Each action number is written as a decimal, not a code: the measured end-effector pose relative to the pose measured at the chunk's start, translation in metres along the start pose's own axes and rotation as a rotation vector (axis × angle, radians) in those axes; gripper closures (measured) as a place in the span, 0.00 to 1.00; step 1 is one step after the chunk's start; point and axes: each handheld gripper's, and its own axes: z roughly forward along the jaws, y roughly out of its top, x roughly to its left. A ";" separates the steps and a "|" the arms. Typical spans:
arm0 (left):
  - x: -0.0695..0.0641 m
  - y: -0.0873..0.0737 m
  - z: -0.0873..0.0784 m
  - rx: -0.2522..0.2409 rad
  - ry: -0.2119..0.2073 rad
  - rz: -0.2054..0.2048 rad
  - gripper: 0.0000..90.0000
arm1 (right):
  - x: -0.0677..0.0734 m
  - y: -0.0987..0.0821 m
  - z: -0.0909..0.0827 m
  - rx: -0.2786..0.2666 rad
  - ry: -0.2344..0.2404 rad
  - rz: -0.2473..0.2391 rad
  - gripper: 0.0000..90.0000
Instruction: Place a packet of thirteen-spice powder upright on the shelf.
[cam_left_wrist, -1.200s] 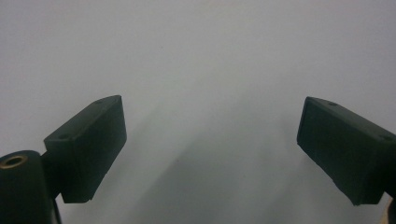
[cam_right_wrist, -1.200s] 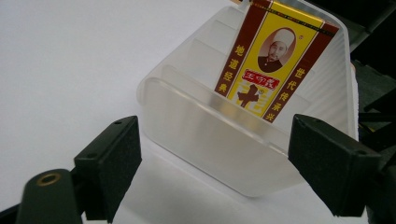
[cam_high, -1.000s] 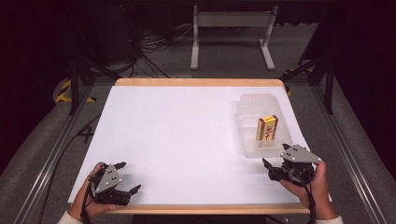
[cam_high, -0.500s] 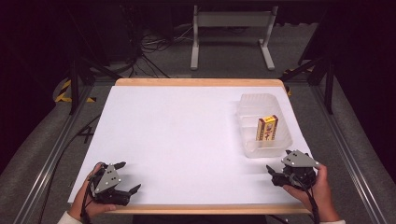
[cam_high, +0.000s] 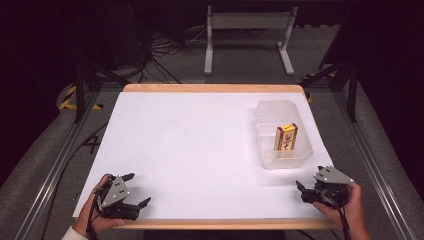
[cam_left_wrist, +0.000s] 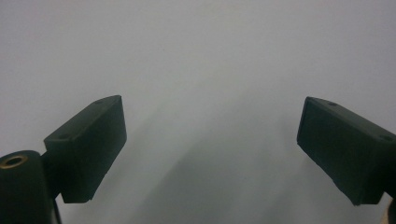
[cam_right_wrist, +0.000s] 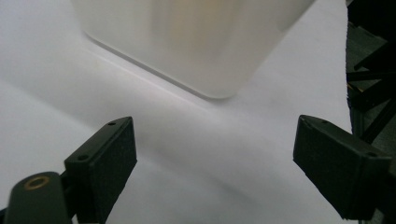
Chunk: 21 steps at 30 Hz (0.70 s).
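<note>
A clear plastic container (cam_high: 265, 109) stands at the table's right side, and a small yellow-and-brown box (cam_high: 286, 140) stands upright inside it. My right gripper (cam_high: 301, 191) rests near the front right corner, just short of the container. Its jaws have just been opening and nothing is between them. In the right gripper view the container's frosted wall (cam_right_wrist: 196, 42) lies ahead of the open right gripper (cam_right_wrist: 215, 154). My left gripper (cam_high: 138, 189) sits at the front left corner, open and empty. In the left gripper view the left gripper (cam_left_wrist: 210, 140) faces bare white surface.
The white table top (cam_high: 200, 150) has a wooden rim along its far and near edges. Metal rails (cam_high: 55, 165) run along both sides. A white stand (cam_high: 247, 35) and loose cables (cam_high: 160, 50) lie on the floor beyond the table.
My right gripper has drawn back from the container toward the table's near edge and sunk lower, its jaws spreading wider. The left gripper has stayed put.
</note>
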 end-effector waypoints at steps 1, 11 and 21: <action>0.000 0.000 0.000 0.001 0.000 0.001 0.10 | -0.001 -0.002 -0.001 0.000 -0.007 0.006 0.15; 0.004 0.000 -0.002 -0.017 0.011 -0.022 0.10 | -0.005 -0.018 -0.006 -0.015 -0.020 0.058 0.14; 0.003 0.001 -0.001 -0.024 0.008 -0.021 0.10 | 0.004 -0.017 -0.004 -0.015 -0.028 0.018 0.14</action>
